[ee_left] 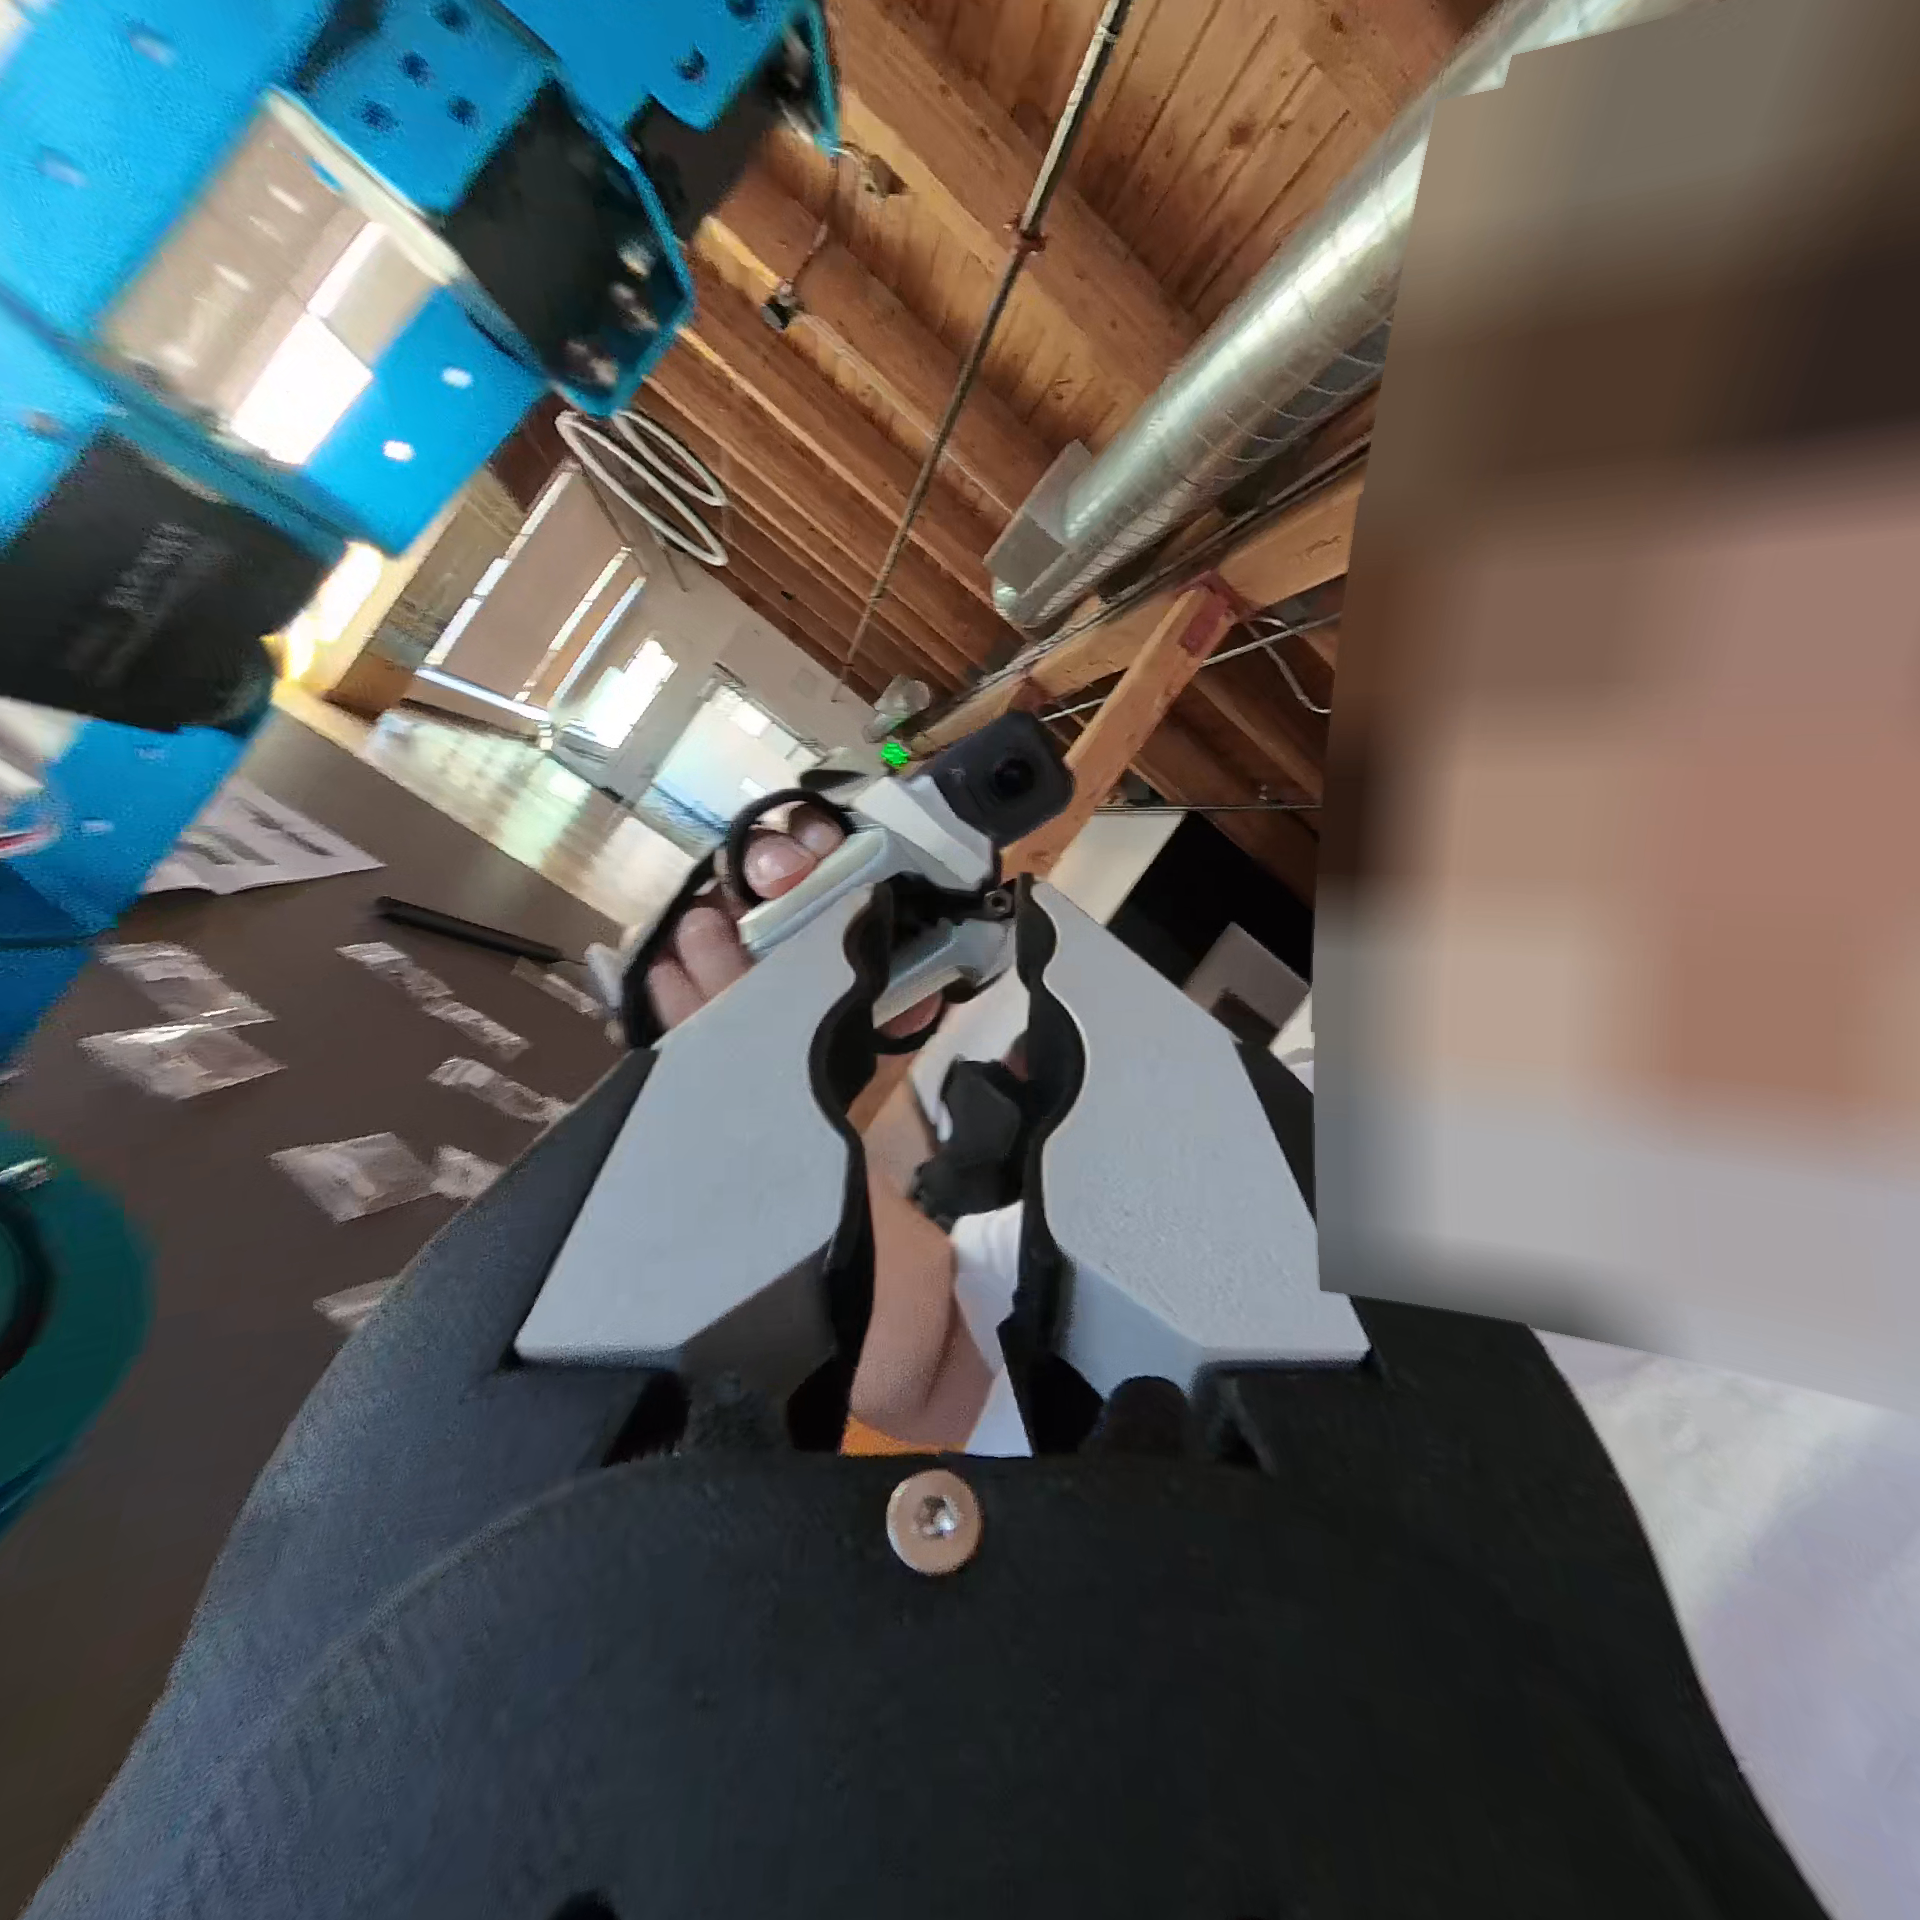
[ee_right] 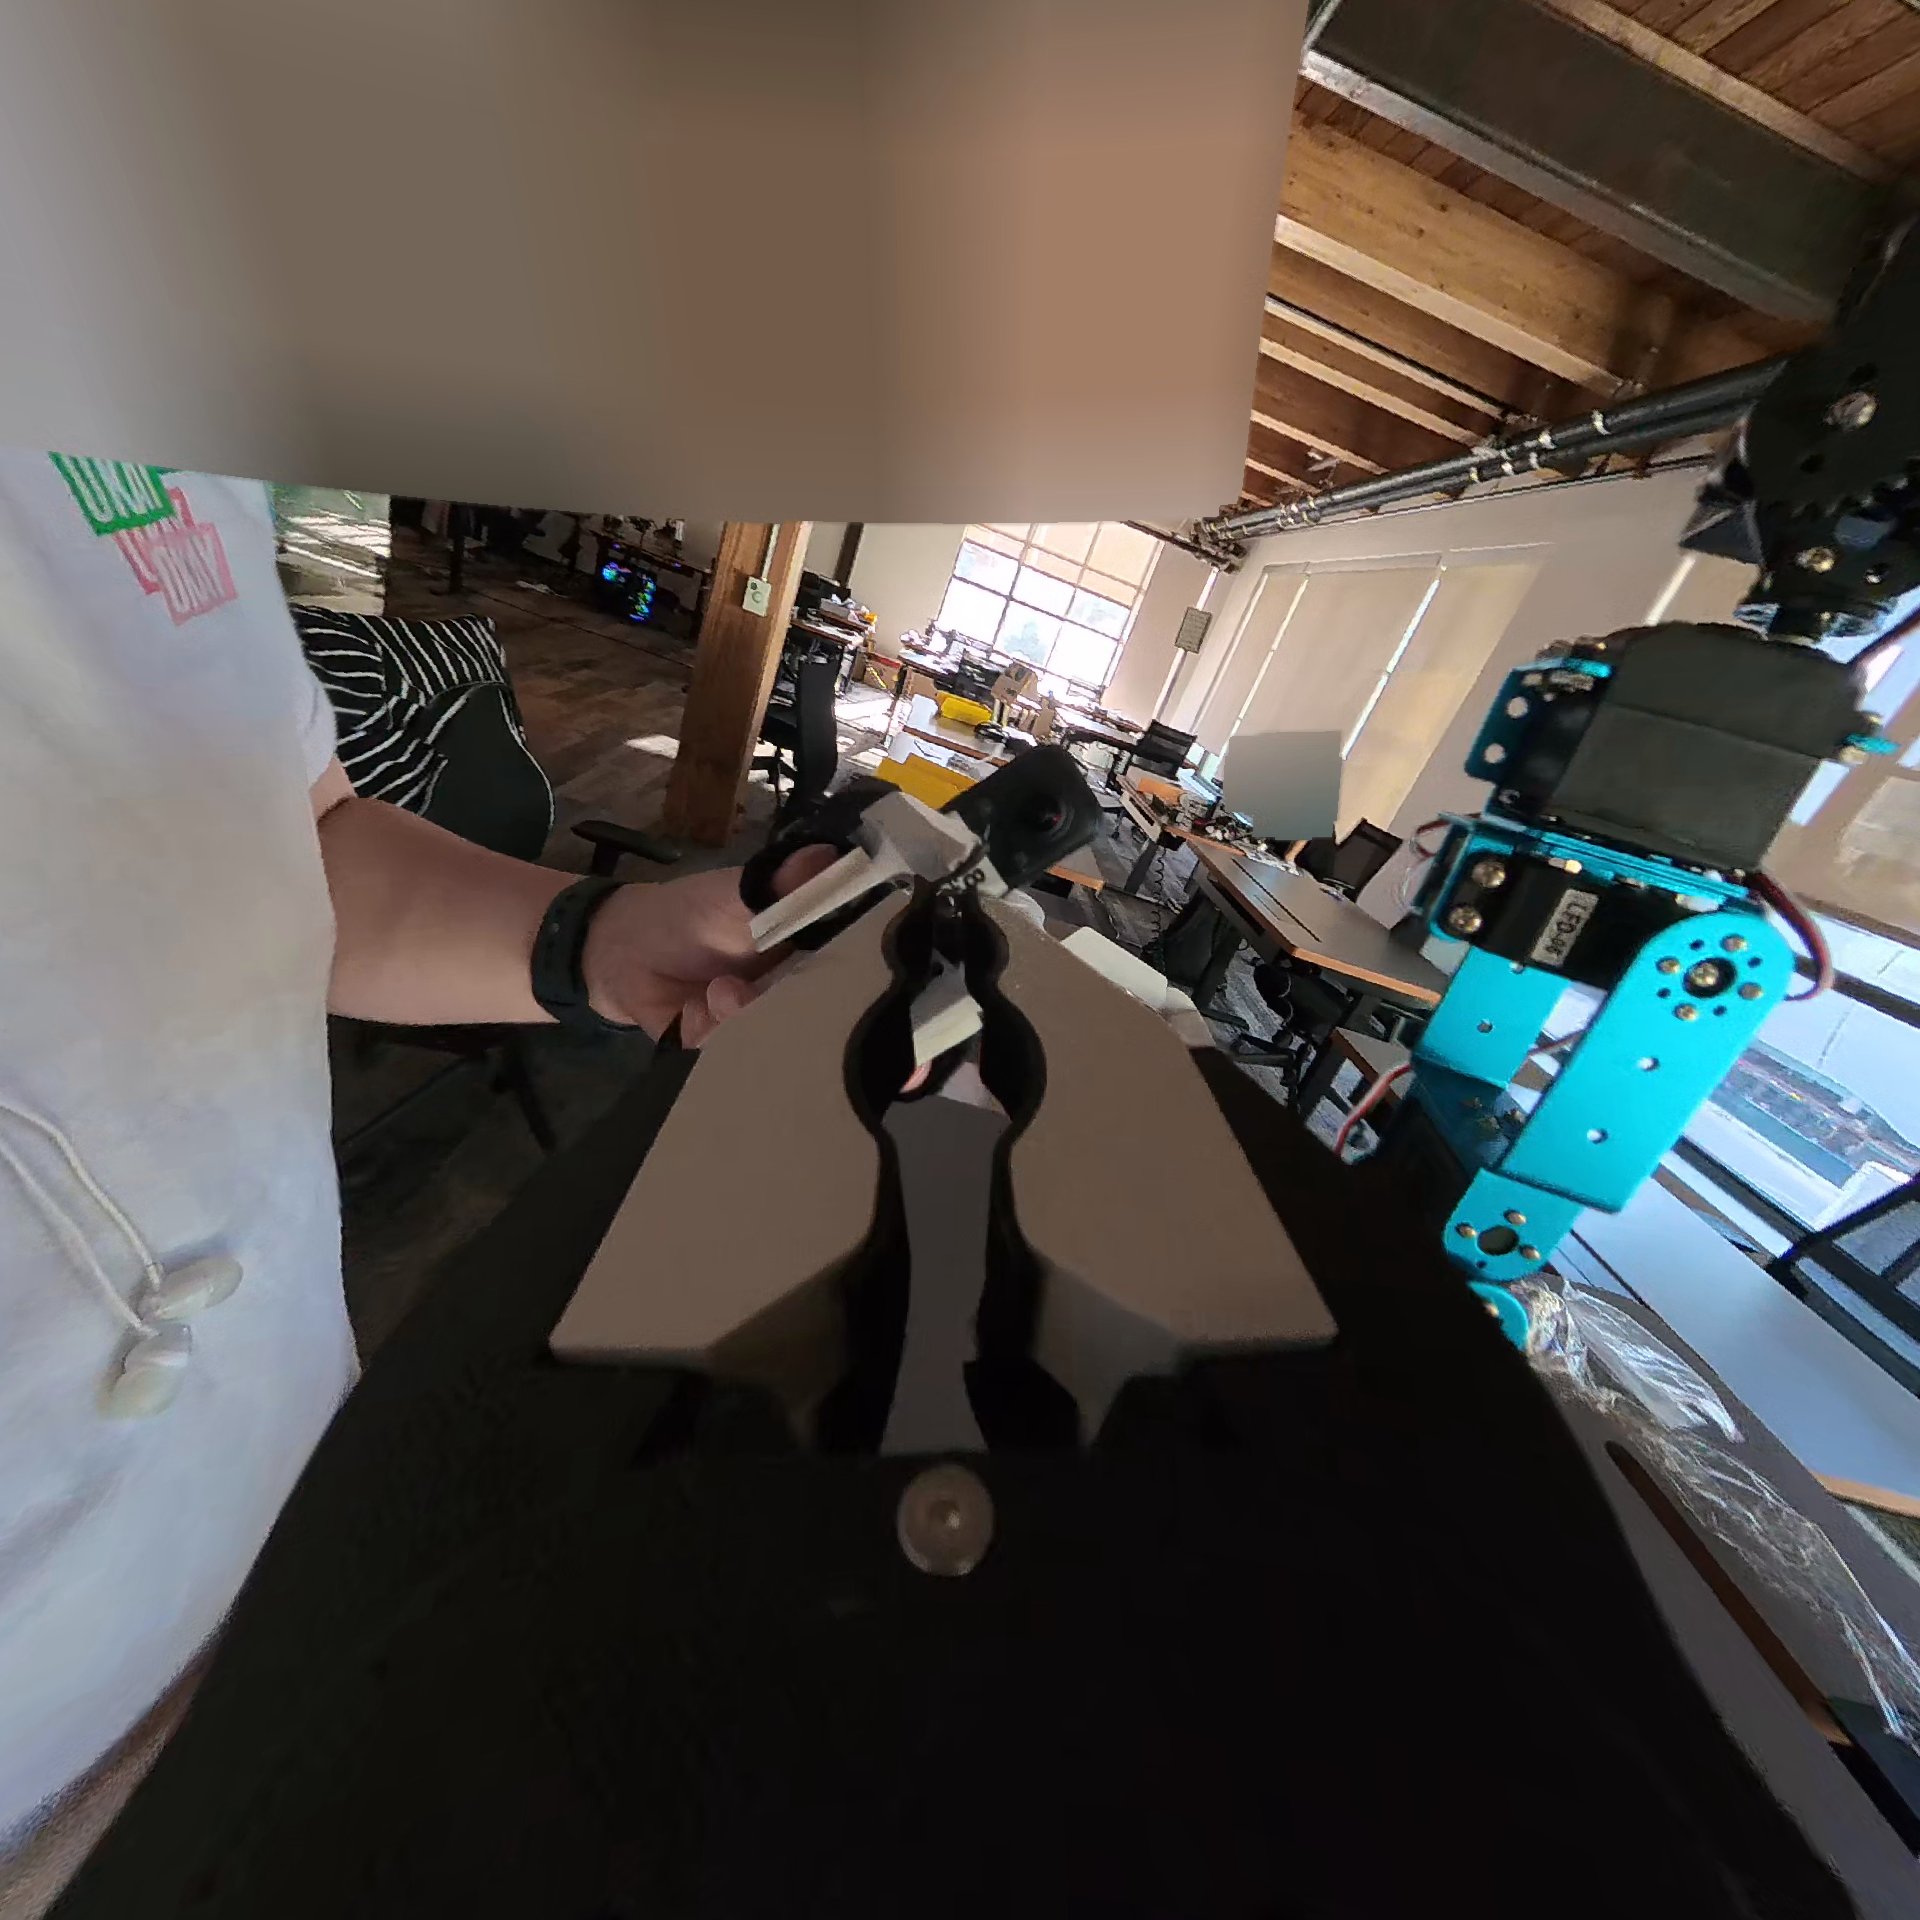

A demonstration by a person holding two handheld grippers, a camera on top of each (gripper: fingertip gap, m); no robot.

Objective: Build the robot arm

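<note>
Left gripper (ee_left: 940,997): fingers slightly parted, empty, facing the right gripper.
Right gripper (ee_right: 940,997): likewise, blue robot arm (ee_right: 1621,956) at right.

My two grippers face each other above the dark-topped bench (ee_left: 312,1039). Clear plastic packets (ee_left: 177,1060) lie scattered on it, behind the blue metal bracket arm (ee_right: 1621,1018).

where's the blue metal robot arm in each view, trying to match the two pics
Left wrist view: blue metal robot arm fills the upper left corner, blurred and close.
Right wrist view: it stands at the right edge, beyond the gripper.
Shared landmark: the wooden ceiling.
</note>
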